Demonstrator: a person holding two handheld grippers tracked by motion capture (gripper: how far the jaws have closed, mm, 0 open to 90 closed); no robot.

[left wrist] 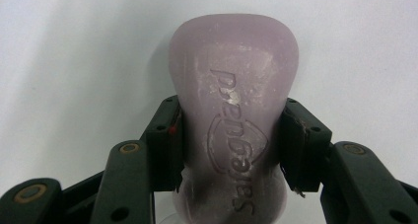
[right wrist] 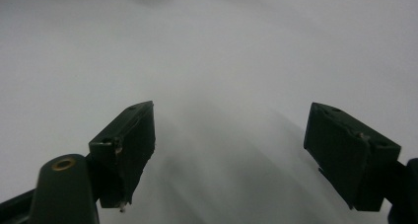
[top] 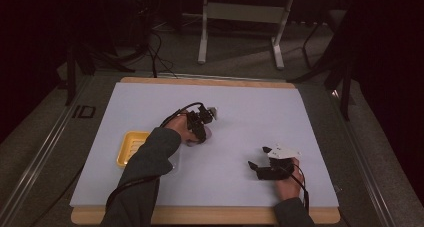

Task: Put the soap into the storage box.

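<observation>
A pale purple soap bar with an embossed word on its face lies on the white table top, long axis away from the camera. My left gripper is shut on its narrow waist, one pad pressed against each side. In the high view this gripper is near the table's middle, pointing down at the soap bar. My right gripper rests low at the front right, and its jaws stand wide open with nothing but bare table between them.
A yellow ribbed soap dish sits at the front left, partly behind the left sleeve. The white table top has a wooden rim along its front and back edges. Cables and a metal stand are on the floor beyond.
</observation>
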